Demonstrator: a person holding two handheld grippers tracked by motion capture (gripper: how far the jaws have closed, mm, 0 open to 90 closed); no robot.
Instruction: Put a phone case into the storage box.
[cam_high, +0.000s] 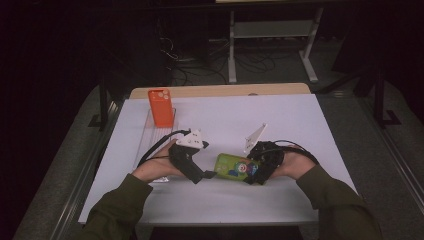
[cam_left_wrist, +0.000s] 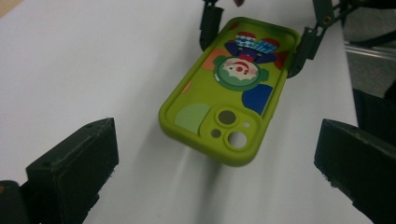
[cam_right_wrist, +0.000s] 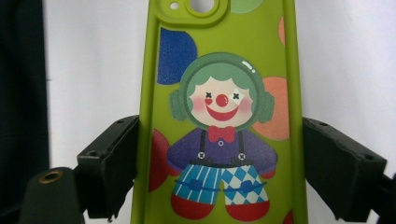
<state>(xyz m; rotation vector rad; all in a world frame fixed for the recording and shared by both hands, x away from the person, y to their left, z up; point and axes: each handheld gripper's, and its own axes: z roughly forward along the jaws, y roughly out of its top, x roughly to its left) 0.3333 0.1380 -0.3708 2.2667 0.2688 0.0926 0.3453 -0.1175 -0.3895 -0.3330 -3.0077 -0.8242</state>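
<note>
Two grippers meet over the white table (cam_high: 300, 130). The right gripper (cam_high: 253, 176) is clamped on a green phone case (cam_high: 232, 166), its jaws pressing the long edges near the bottom end, so the case hangs just above the table with a shadow under it. A clown is printed on the case's back, and the camera cutout points toward the left gripper (cam_high: 210, 175). That gripper's jaws stand wide apart with nothing between them, just short of the case's free end. An orange phone case (cam_high: 160, 107) stands upright in a clear rack (cam_high: 150, 135) farther back on the left.
</note>
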